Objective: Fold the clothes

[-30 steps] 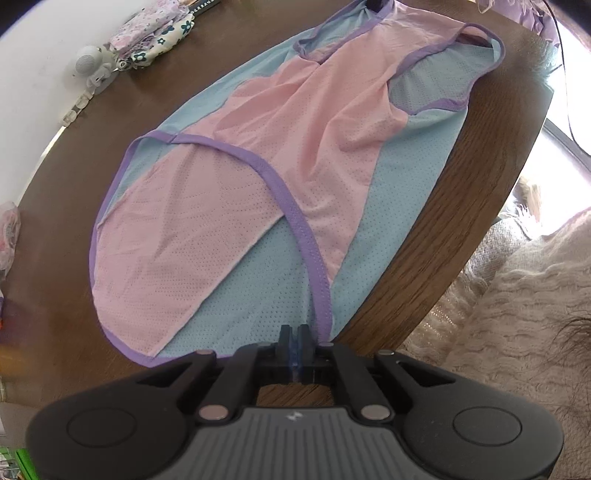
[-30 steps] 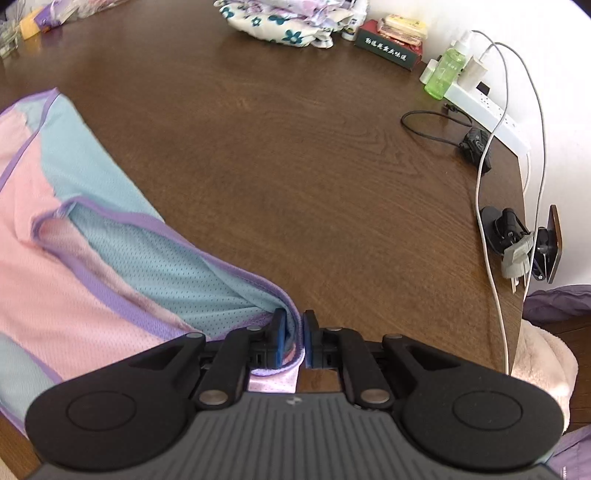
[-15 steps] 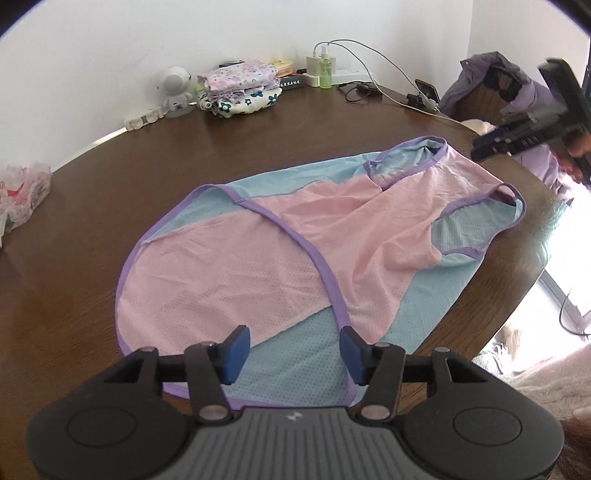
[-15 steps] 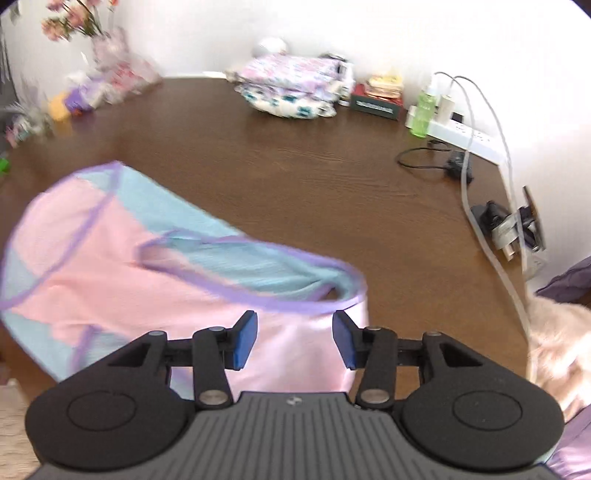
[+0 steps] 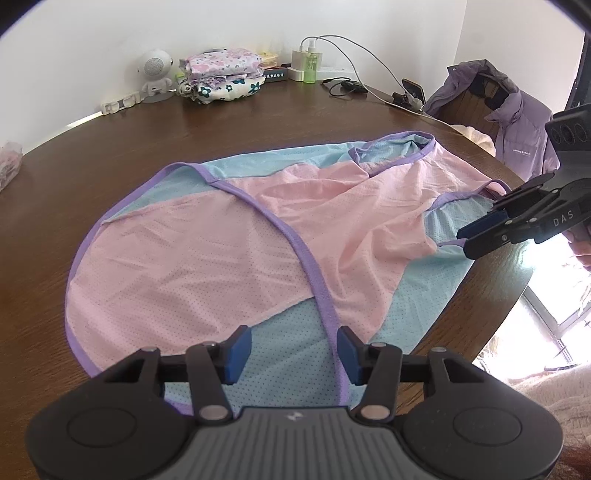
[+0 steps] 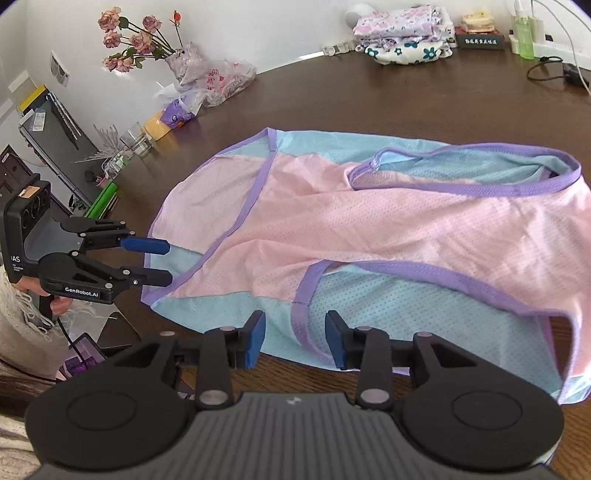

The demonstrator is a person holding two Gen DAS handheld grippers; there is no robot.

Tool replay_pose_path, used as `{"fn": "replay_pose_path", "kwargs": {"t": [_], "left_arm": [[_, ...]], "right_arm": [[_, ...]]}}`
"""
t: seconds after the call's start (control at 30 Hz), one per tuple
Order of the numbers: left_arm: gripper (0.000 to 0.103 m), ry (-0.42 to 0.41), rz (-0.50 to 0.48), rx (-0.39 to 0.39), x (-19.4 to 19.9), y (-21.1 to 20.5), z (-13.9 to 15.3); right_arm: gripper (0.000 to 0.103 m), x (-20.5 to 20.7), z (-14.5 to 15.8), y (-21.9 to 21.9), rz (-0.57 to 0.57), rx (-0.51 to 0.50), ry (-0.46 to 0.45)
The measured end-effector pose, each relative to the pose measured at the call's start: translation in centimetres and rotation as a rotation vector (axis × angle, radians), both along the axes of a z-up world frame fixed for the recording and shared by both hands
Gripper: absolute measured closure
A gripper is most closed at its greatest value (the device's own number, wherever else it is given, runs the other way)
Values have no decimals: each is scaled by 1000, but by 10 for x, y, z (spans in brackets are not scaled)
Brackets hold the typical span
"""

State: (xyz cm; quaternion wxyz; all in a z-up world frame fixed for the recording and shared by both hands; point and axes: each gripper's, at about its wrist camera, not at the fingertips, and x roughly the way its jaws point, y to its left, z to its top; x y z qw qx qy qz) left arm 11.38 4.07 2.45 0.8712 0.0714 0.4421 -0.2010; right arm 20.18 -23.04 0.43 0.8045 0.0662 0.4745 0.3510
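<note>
L gripper [image 5: 291, 350] jaws apart, just been closing slightly; R gripper [image 6: 295, 338] same, both empty.

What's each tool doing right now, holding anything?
Left tool: open, holding nothing, over the top's hem.
Right tool: open, just closing, nothing gripped.

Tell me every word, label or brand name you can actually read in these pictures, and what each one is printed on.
"GenRobot.AI": white lettering on the side of the black left gripper.
"DAS": white letters on the black right gripper; the left gripper's body shows only "AS".
Small white print on the purple padded jacket draped over a chair: too small to read.
Light characters on the dark box beside the folded floral clothes: too blurred to read.
</note>
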Motion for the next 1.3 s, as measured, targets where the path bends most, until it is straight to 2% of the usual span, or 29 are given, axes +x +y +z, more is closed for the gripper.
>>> {"fn": "replay_pose_path", "kwargs": {"t": [0.07,0.1,0.17,0.3,0.4,0.57,0.7,0.77,0.8,0.9,0.97,1.0,1.03,1.07,1.1,1.13,1.3], "left_arm": [[59,4,-9,-5,1,1,-2],[62,6,-14,-8,1,2,-3],[65,17,-24,-7,2,2,-7],[68,-2,-40,1,1,2,-7],[68,11,-59,-42,-2,5,-3],[67,57,-113,-85,-10,3,3],[69,89,-135,-72,-12,3,1],[77,89,-147,-42,-14,-1,-1],[85,90,-159,-32,-14,-2,-3],[86,89,-170,-22,-13,-5,-4],[88,88,-178,-13,-13,-7,-4],[96,87,-182,-8,-13,-8,-4],[100,85,-200,5,-13,-9,-5],[101,75,-210,16,-15,-13,-5],[102,71,-217,25,-17,-13,-5],[102,67,-225,35,-18,-13,-4],[102,59,-230,57,-21,-9,-1]], "right_arm": [[82,0,-4,2,-9,-3,14],[93,0,-5,0,-21,-4,21],[98,0,-7,-3,-46,-6,33],[99,-1,-7,-17,-111,26,52],[99,-2,-8,-23,-131,69,82],[99,-5,-5,-26,-122,94,110],[99,-8,1,-29,-91,123,144],[99,-10,2,-26,-75,74,130],[98,-11,1,-26,-73,57,127],[92,-11,-1,-23,-55,49,115],[83,-12,-1,-20,-33,49,108],[75,-12,-1,-17,-23,47,108],[74,-12,-2,-15,-15,33,109],[74,-13,-3,-13,-7,17,110],[79,-13,-4,-11,1,2,111],[98,-13,-4,-12,1,3,121],[100,-10,0,-27,-10,48,173]]}}
